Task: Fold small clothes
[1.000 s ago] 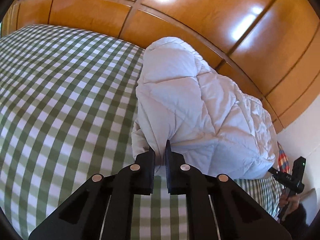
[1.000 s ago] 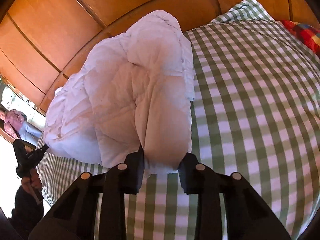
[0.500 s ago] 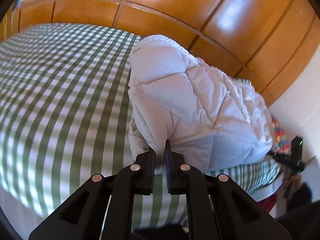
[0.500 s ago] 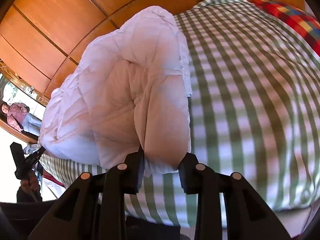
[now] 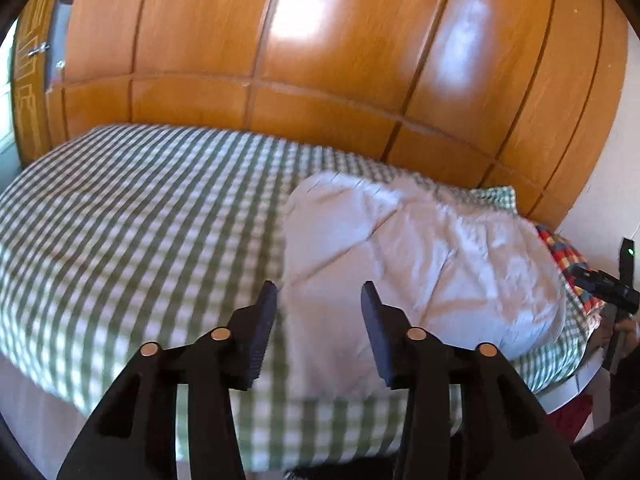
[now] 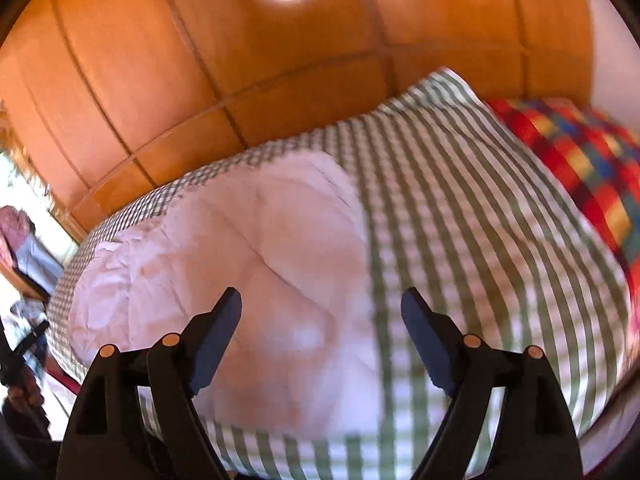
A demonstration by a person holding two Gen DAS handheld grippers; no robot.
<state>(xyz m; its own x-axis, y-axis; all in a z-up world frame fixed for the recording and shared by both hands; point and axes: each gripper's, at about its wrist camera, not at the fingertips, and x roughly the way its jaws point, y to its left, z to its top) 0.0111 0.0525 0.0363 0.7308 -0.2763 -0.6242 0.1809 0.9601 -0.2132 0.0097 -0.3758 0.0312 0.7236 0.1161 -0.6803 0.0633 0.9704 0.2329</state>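
A white quilted puffy garment (image 5: 416, 272) lies flat on the green-and-white checked bed (image 5: 140, 216). It also shows in the right wrist view (image 6: 248, 264), spread near the bed's front edge. My left gripper (image 5: 319, 300) is open and empty, above the garment's left front corner. My right gripper (image 6: 321, 304) is open wide and empty, above the garment's right front part. Neither gripper touches the cloth. The view is blurred by motion.
Glossy wooden wardrobe panels (image 5: 320, 60) stand behind the bed. A red multicoloured checked pillow (image 6: 576, 160) lies at the bed's right end. The other gripper (image 5: 608, 284) shows at the right edge of the left wrist view. The bed's front edge (image 5: 36, 384) drops off below.
Both grippers opened and let go of the white garment, which dropped flat onto the bed. Both grippers pulled back and up from it.
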